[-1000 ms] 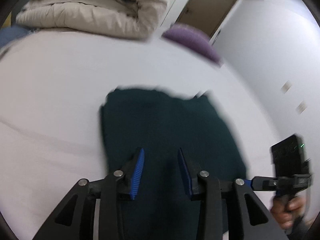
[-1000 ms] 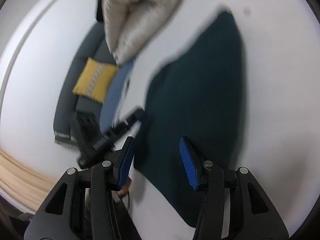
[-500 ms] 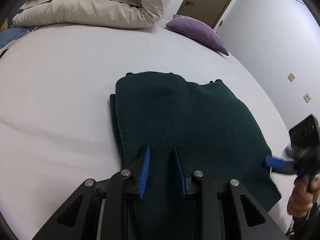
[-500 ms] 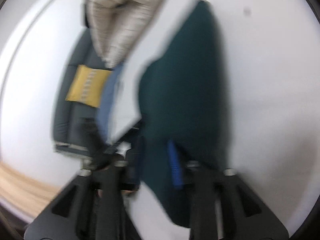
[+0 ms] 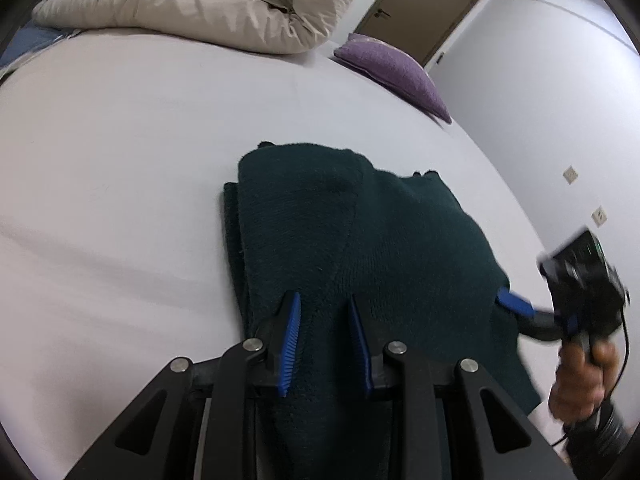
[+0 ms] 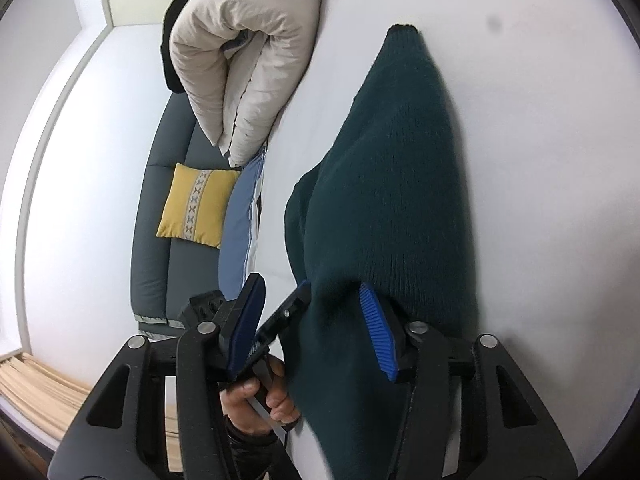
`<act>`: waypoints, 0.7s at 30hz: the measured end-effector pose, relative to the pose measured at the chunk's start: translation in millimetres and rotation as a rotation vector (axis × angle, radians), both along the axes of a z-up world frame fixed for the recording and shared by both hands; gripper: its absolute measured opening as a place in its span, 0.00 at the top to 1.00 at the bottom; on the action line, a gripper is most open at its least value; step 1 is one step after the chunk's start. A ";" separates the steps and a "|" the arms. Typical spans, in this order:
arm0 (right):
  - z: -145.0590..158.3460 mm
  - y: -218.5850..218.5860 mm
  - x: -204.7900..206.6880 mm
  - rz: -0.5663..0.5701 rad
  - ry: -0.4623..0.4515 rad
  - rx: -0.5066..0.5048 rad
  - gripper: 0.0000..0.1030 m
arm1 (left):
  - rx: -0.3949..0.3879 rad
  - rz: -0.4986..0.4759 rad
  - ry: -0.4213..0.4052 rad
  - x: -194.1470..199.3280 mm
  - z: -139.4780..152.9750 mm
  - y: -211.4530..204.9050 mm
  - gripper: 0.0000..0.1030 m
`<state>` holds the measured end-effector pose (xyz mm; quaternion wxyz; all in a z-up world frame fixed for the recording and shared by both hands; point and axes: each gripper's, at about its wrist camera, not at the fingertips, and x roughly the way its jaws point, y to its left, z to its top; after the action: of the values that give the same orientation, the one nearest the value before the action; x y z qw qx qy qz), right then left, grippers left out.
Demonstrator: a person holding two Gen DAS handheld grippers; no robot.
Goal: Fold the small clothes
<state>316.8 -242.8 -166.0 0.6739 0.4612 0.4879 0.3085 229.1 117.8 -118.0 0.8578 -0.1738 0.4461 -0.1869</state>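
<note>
Looking down my left gripper [image 5: 324, 312], I see the sweater [image 5: 360, 240] lying folded on the bed [image 5: 120, 140], its near end running under and between the two blue pads. These jaws have just been closing and stand narrowly apart, with knit between them; whether the pads actually press it I cannot tell. The sweater's far end points toward the duvet [image 5: 192, 4] and the purple pillow [image 5: 392, 72] at the bed's far edge.

My right gripper [image 6: 308, 320] sits at the sweater's other near corner, and its jaws have just been opening. They are spread: the sweater's edge hangs between them, draped against the right-hand pad, while the left-hand pad stands clear of the cloth. Beyond that pad I see my left hand [image 6: 260, 396] on its handle. A yellow cushion [image 6: 196, 208] rests on the grey sofa [image 6: 160, 220] beside the bed.
</note>
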 end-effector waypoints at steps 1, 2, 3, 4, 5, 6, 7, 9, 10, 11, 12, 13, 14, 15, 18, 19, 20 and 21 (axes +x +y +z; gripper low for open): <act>6.7 0.6 -11.9 0.008 -0.016 -0.003 0.46 | 0.007 0.005 -0.004 -2.6 2.7 0.8 0.73; 15.2 4.9 -22.7 0.022 -0.029 0.003 0.42 | 0.021 0.011 -0.010 -7.8 6.0 -0.5 0.73; 15.7 4.3 -36.9 0.046 -0.031 0.000 0.34 | 0.045 0.016 -0.017 -13.8 10.1 -3.2 0.72; 13.0 5.4 -51.8 0.080 -0.018 -0.024 0.32 | 0.058 0.016 -0.020 -17.1 11.7 -5.0 0.69; 7.7 6.8 -65.7 0.111 0.000 -0.063 0.32 | 0.069 0.016 -0.021 -20.0 12.9 -6.7 0.69; 1.8 6.1 -76.7 0.127 0.008 -0.087 0.32 | 0.081 0.016 -0.021 -22.7 14.3 -8.3 0.69; -3.5 1.7 -89.1 0.124 -0.002 -0.091 0.34 | 0.095 0.018 -0.020 -25.9 16.4 -9.8 0.67; -2.3 -10.5 -108.8 0.096 -0.013 -0.087 0.34 | 0.129 0.016 -0.019 -31.7 21.5 -14.0 0.60; -0.7 -15.3 -116.1 0.089 -0.010 -0.085 0.33 | 0.150 0.018 -0.021 -34.8 23.6 -15.9 0.51; 1.1 -19.7 -123.8 0.088 -0.010 -0.086 0.33 | 0.170 0.020 -0.022 -37.2 24.5 -16.7 0.47; 2.8 -23.0 -130.5 0.092 -0.010 -0.096 0.33 | 0.204 0.028 -0.024 -40.6 25.5 -18.8 0.40; 3.9 -25.8 -137.6 0.098 -0.005 -0.117 0.33 | 0.240 0.035 -0.022 -44.6 24.2 -20.6 0.39; 5.7 -27.6 -142.6 0.105 0.000 -0.135 0.33 | 0.257 0.035 -0.020 -48.9 23.1 -22.0 0.39; 7.4 -30.5 -150.1 0.119 0.010 -0.157 0.33 | 0.261 0.037 -0.021 -52.4 22.3 -21.8 0.39; 21.1 -44.0 -166.4 0.096 -0.012 -0.177 0.32 | 0.304 0.041 -0.038 -62.4 26.1 -22.4 0.39; 26.4 -48.2 -169.4 0.081 -0.026 -0.165 0.32 | 0.327 0.039 -0.047 -63.9 28.1 -23.9 0.39; 31.2 -51.3 -168.5 0.060 -0.040 -0.154 0.32 | 0.343 0.039 -0.056 -63.4 30.4 -24.5 0.38; 34.9 -56.9 -165.8 0.031 -0.048 -0.147 0.31 | 0.355 0.039 -0.063 -64.6 33.2 -24.8 0.38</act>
<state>151.0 -299.7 -131.2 0.7126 0.3953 0.5000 0.2932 164.4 93.0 -84.7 0.8921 -0.0222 0.4415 -0.0936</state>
